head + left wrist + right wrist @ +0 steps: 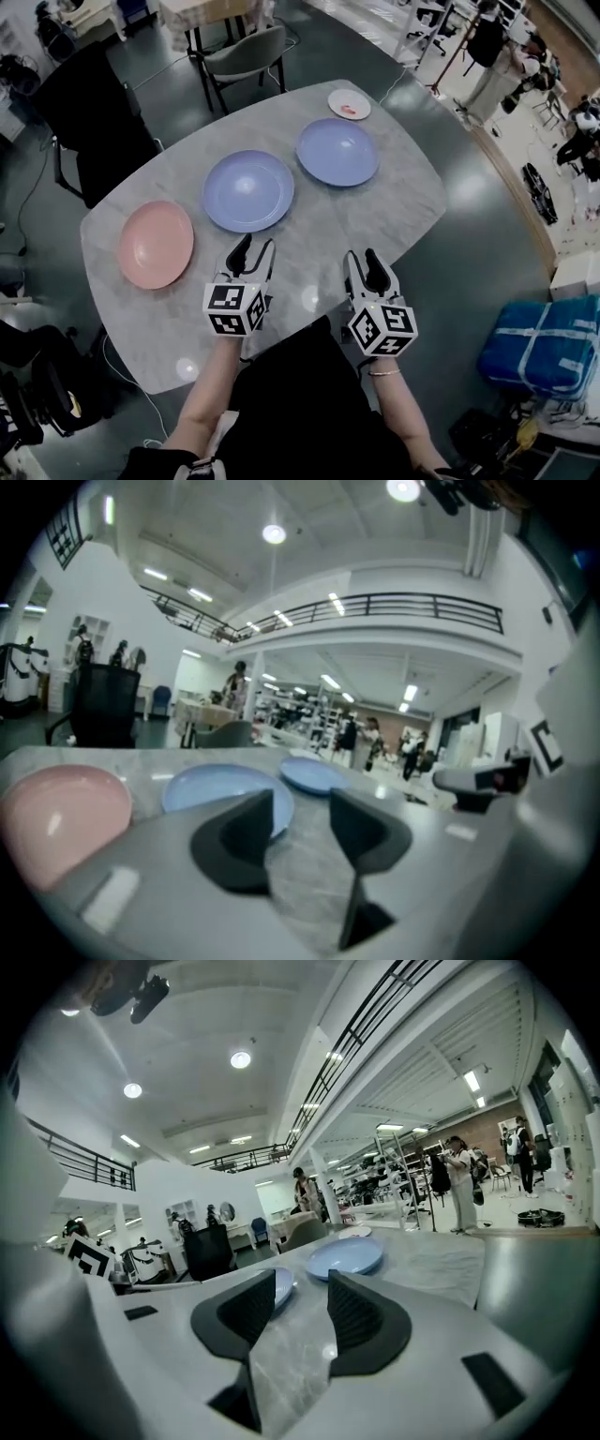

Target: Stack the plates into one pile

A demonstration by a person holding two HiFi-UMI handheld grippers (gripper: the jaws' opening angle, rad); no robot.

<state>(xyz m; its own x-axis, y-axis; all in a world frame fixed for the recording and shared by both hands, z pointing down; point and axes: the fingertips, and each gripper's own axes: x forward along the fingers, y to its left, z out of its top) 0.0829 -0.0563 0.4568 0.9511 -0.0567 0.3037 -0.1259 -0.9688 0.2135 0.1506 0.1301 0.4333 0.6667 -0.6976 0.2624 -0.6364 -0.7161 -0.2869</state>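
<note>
Nearest, the person's two hands hold the grippers side by side over the near part of the grey table (pixel 394 225), both aimed at the plates. The left gripper (pixel 254 249) sits just on the near side of the middle blue plate (pixel 248 190). Its tips are close to that plate's rim but not touching it, and its fingers are spread wide with only bare tabletop between them. The right gripper (pixel 362 260) is to the near right of the same plate and well clear of it, with its jaws likewise apart and empty. Held low and wide like this, both look readied to take a plate by its rim, though which plate comes first cannot be told.

Close beside the middle blue plate on its left lies the pink plate (pixel 156 244). Close beside it on the far right lies the second blue plate (pixel 337 151). Farther still from the middle blue plate, near the table's far edge, is a small white plate (pixel 349 104) carrying a reddish smear; the other three hold nothing. All four lie flat in one diagonal row, none on another, so stacking has not begun. The spread likely leaves every rim free to grasp.
</note>
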